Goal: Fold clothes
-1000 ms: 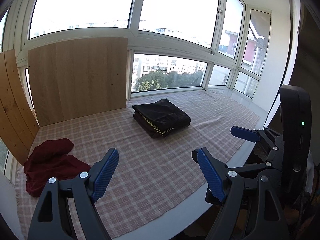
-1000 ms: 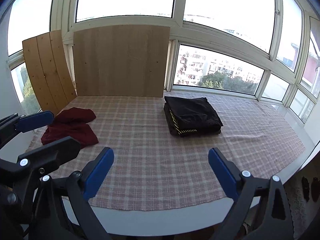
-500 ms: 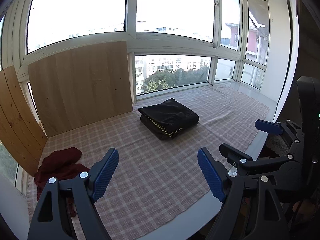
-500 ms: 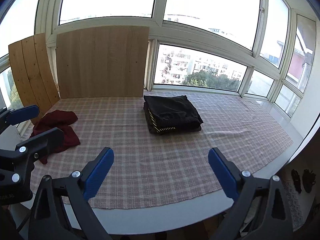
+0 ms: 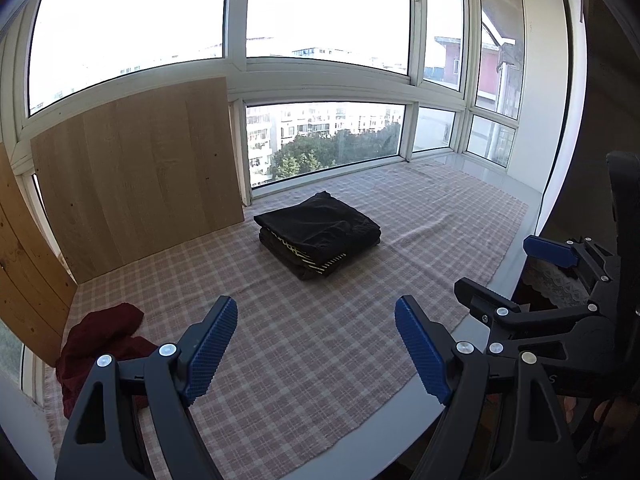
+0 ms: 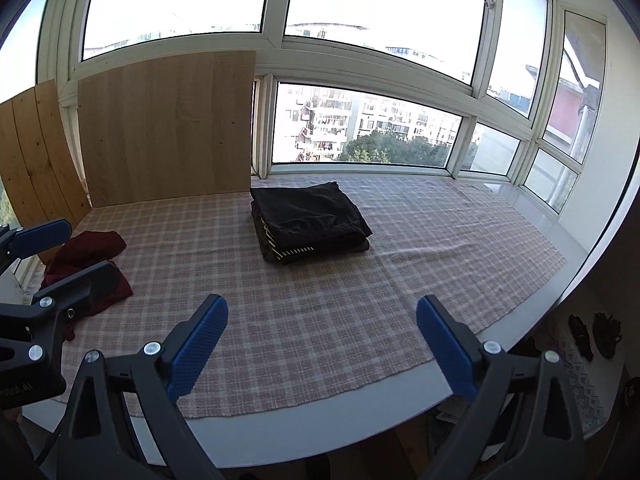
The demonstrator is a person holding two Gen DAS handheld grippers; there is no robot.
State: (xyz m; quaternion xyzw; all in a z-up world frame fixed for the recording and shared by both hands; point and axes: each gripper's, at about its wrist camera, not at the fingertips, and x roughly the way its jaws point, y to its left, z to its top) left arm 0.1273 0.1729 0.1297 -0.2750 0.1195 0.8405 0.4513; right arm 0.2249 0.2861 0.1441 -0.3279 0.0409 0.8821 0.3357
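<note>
A crumpled dark red garment (image 5: 100, 344) (image 6: 90, 256) lies at the left end of the checked cloth (image 5: 320, 320) (image 6: 320, 292). A folded stack of black clothes (image 5: 318, 236) (image 6: 308, 218) rests near the window, mid-table. My left gripper (image 5: 316, 352) hovers open over the cloth's near edge, nothing between its blue pads. My right gripper (image 6: 322, 344) is open too, empty, above the front edge. Each gripper shows at the side of the other's view, the right one (image 5: 536, 276) and the left one (image 6: 60, 256), both well short of either garment.
Two wooden boards (image 5: 136, 176) (image 6: 168, 128) lean against the windows at the back left. The white tabletop's front rim (image 6: 320, 416) curves just under my grippers. The floor with dark shoes (image 6: 592, 332) lies beyond the right edge.
Both views have swung and tilted; the black stack now sits further right in each. The red garment slid toward the left edge. Both grippers kept their jaws equally wide.
</note>
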